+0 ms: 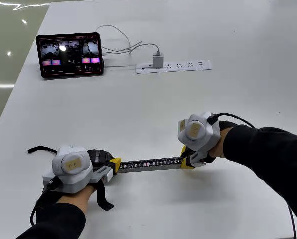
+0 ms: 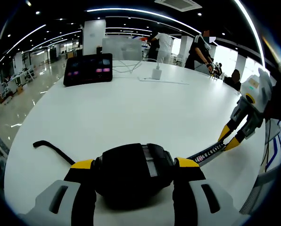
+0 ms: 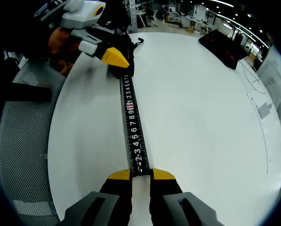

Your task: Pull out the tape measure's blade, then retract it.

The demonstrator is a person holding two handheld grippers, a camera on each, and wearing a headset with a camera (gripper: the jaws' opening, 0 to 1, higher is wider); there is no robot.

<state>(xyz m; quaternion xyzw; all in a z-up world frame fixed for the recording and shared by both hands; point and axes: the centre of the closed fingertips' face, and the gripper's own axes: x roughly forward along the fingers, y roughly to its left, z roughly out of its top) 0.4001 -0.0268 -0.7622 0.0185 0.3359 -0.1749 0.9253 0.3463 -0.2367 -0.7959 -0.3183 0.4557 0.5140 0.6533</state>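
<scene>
A black tape measure case (image 1: 99, 158) (image 2: 133, 172) lies on the white table, and my left gripper (image 1: 111, 166) (image 2: 135, 164) is shut on it. Its dark numbered blade (image 1: 149, 163) (image 3: 133, 128) (image 2: 209, 153) is drawn out to the right along the table. My right gripper (image 1: 187, 160) (image 3: 140, 175) is shut on the blade's end. In the right gripper view the case (image 3: 119, 68) lies at the far end of the blade, with the left gripper over it. A black wrist strap (image 1: 39, 149) (image 2: 51, 148) trails from the case to the left.
A tablet (image 1: 70, 55) (image 2: 88, 68) stands at the back left of the table. A white power strip (image 1: 174, 65) with a charger (image 1: 158, 60) and cables lies behind the work. People stand in the room beyond the table (image 1: 188, 209).
</scene>
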